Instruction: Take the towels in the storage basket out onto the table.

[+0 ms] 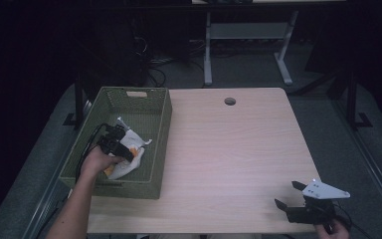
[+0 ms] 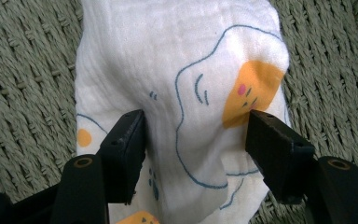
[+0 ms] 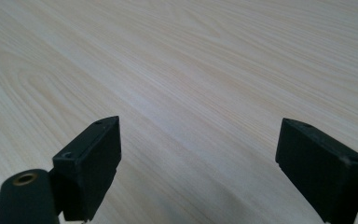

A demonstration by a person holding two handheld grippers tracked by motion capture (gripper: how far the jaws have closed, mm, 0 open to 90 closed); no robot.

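Black jaws of the left gripper (image 2: 193,140) stand on either side of a raised fold of the white cloth (image 2: 182,70), which is printed with fried-egg faces in blue line and orange. In the left gripper view the left jaw's inner face is right against the fabric and the right jaw sits at the edge of an orange yolk, with the bunched cloth bulging up between them; the jaws are part-way in and I cannot tell that they press on it yet. The cloth's long axis runs away from the gripper, straight ahead along the line of the jaws, so the fold lies crosswise to the closing direction, which looks right for a pinch.

From the high view, the cloth (image 1: 129,154) lies crumpled on the floor of the green woven basket (image 1: 161,124), toward its near end; the basket stands along the tabletop's (image 1: 229,149) left edge. The left gripper (image 1: 121,147) reaches down into it, directly over the cloth.

Well apart, at the near right corner of the tabletop, the right gripper (image 1: 287,194) rests with jaws spread wide and nothing between them; the right gripper view shows bare wood between its fingertips (image 3: 98,154). The left hand is plainly the nearer one for lifting the cloth.
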